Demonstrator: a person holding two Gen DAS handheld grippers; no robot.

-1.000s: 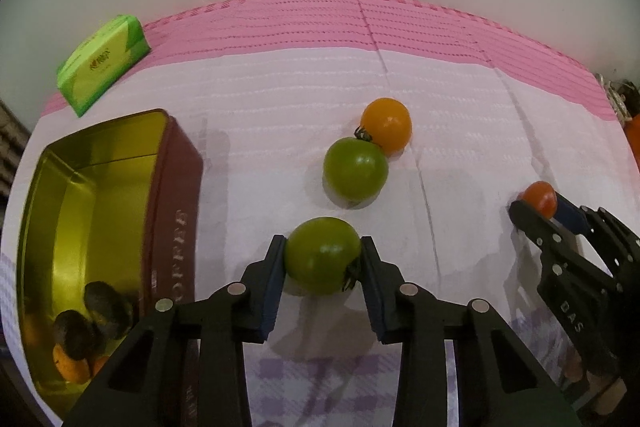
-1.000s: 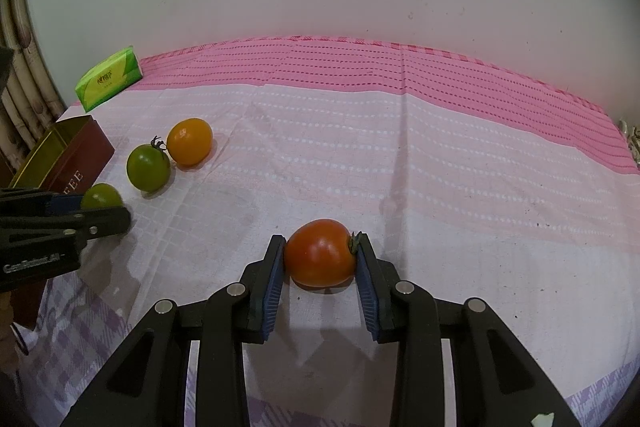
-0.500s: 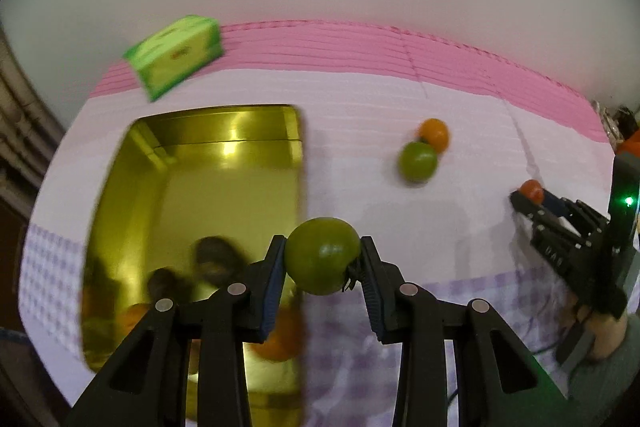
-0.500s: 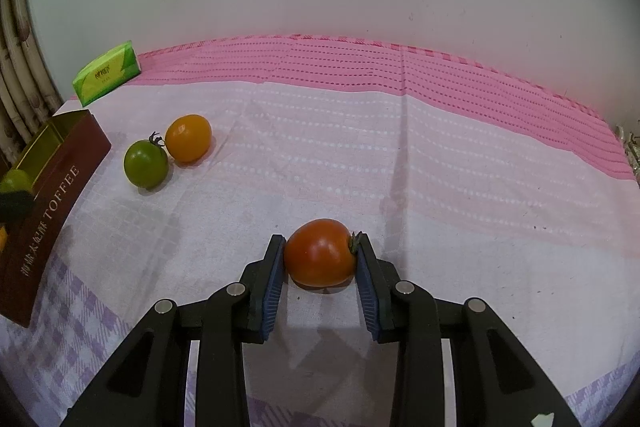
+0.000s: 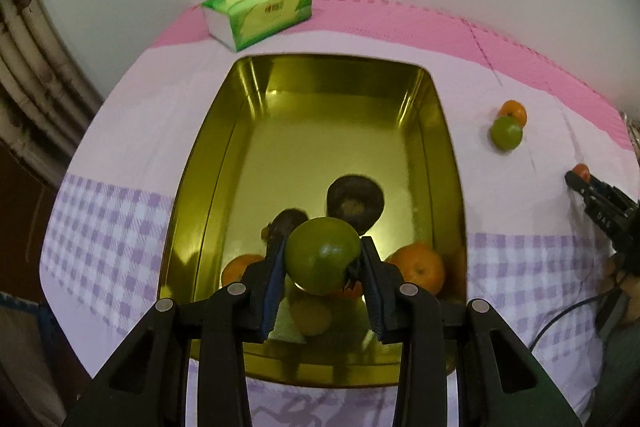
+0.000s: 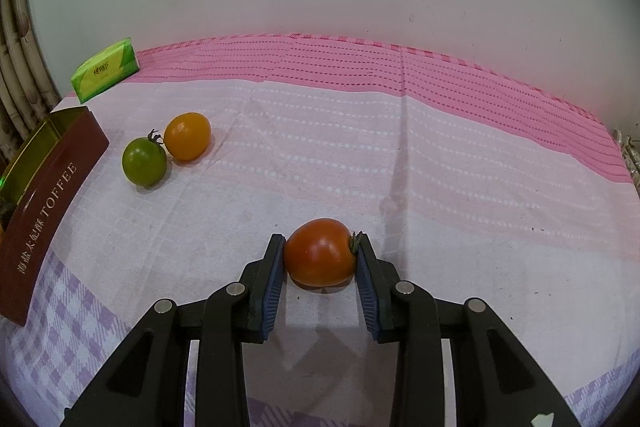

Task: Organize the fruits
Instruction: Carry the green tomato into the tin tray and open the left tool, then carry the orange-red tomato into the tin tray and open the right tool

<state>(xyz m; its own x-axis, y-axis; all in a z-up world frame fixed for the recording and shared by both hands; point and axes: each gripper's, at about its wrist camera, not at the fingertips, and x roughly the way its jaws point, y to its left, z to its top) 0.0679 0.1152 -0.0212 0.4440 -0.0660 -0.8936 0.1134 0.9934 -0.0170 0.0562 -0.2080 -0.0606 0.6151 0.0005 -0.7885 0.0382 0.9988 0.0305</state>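
My left gripper [image 5: 322, 263] is shut on a green tomato [image 5: 322, 261] and holds it above the near end of an open gold tin [image 5: 340, 115]. Inside the tin lie two dark fruits [image 5: 355, 201] and some oranges [image 5: 420, 267]. My right gripper [image 6: 320, 257] is shut on a red tomato [image 6: 320, 251] that rests on the cloth; it also shows at the right edge of the left wrist view as the right gripper [image 5: 576, 179]. Another green tomato [image 6: 144, 161] and a yellow-orange tomato [image 6: 187, 135] lie touching each other beside the tin [image 6: 48, 183].
A green tissue pack [image 5: 260, 11] lies at the back edge of the pink and white tablecloth [image 6: 400, 167], near the wall. Pipes [image 5: 36, 67] run down the left side. A cable [image 5: 560, 319] and a person's hand show at the far right.
My left gripper has carried the green tomato leftwards from the cloth to over the tin, which now fills the left wrist view. The right gripper and its red tomato have stayed put.
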